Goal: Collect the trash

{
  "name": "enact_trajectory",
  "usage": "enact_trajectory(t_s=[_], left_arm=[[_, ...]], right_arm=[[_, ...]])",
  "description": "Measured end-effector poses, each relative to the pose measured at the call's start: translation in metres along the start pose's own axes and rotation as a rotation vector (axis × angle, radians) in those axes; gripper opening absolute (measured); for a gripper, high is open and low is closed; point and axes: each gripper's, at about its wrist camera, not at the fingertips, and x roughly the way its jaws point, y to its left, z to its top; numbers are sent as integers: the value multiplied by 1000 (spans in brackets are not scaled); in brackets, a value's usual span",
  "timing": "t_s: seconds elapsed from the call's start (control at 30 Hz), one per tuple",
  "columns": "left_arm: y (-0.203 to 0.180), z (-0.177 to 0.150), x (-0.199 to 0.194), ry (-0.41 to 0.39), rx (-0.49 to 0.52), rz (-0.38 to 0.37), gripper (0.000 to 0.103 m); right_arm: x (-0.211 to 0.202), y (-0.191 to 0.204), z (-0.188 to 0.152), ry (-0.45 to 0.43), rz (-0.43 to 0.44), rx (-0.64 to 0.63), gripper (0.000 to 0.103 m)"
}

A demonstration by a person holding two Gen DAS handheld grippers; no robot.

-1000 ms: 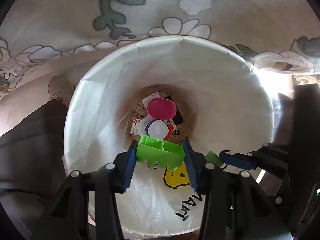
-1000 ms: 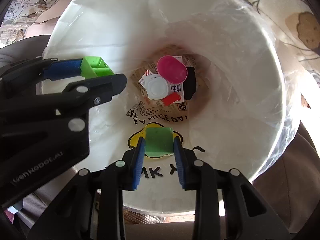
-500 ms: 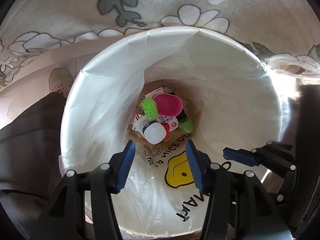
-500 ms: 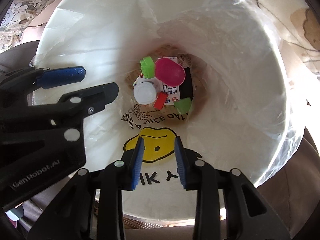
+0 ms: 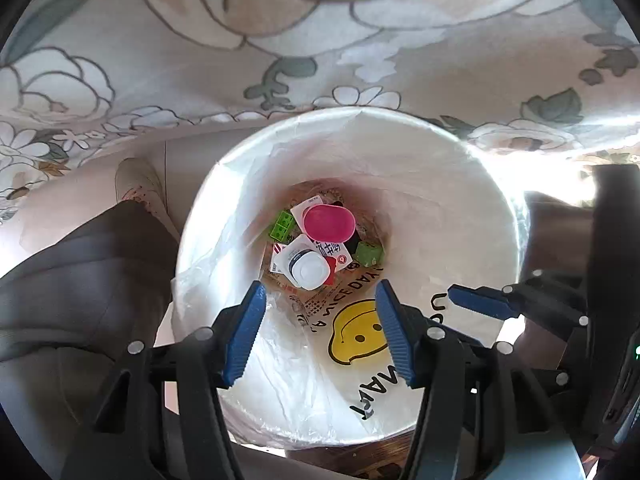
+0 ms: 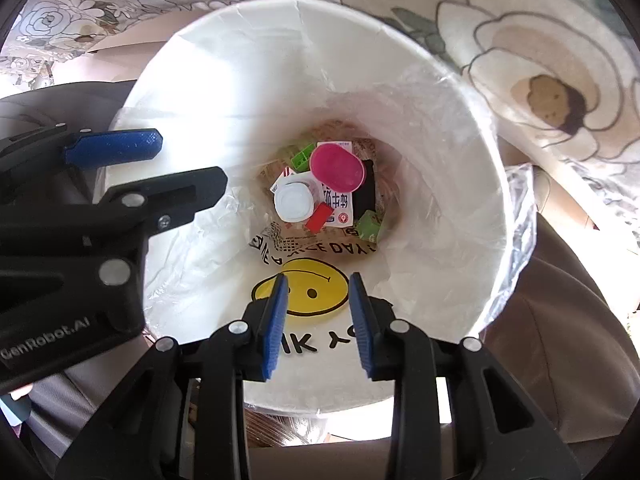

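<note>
left wrist view, left to right: a grey trouser leg [image 5: 76,272] and a pale shoe [image 5: 138,184] at the left edge; then the white bin [image 5: 472,184], lined with a clear plastic bag [image 5: 224,272] printed with a yellow smiley face [image 5: 356,340]. the left gripper [image 5: 320,332] hangs over the bin mouth, its blue-padded tongs spread wide and holding nothing. at the bin floor lie the collected pieces: a green ridged block [image 5: 283,226] at the left, a pink lid [image 5: 329,223] on top of a printed white carton [image 5: 310,246], a white cap [image 5: 310,270] with a small red piece [image 5: 330,276] touching it, and a green cube [image 5: 370,253] at the right. farther right, one blue fingertip of the right gripper [image 5: 480,302] enters over the bin rim. a floral cloth [image 5: 320,40] fills the background above.

right wrist view, left to right: the left gripper [image 6: 152,164] reaches in from the left edge, tongs apart and empty; the bin [image 6: 200,80] fills the centre. the right gripper [image 6: 318,316] is poised above the smiley print [image 6: 308,284], its tongs moderately open with nothing between them. on the bin floor, the white cap [image 6: 293,201], green ridged block [image 6: 302,157], pink lid [image 6: 337,168], red piece [image 6: 319,217], a black item [image 6: 365,196] and the green cube [image 6: 369,226] lie clustered together. the floral cloth [image 6: 540,60] shows at the upper right.
</note>
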Motion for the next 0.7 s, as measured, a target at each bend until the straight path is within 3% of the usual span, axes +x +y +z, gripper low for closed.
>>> enact_trajectory(t_s=[0.13, 0.27, 0.43, 0.5, 0.63, 0.7], left_arm=[[5, -9, -37, -90, 12, 8, 59], [8, -23, -79, -185, 26, 9, 60], [2, -49, -137, -317, 65, 28, 70], [-2, -59, -161, -369, 82, 40, 73], [-16, -88, -209, -508, 107, 67, 87], [-22, -101, -229, -567, 120, 83, 89]], right_arm=[[-30, 1, -12, -64, -6, -2, 33], [-69, 4, -28, -151, -41, -19, 40], [-125, 15, -51, -273, -81, -53, 41], [-146, 21, -64, -331, -100, -64, 45], [-192, 34, -93, -472, -127, -76, 62], [-216, 38, -109, -542, -150, -75, 70]])
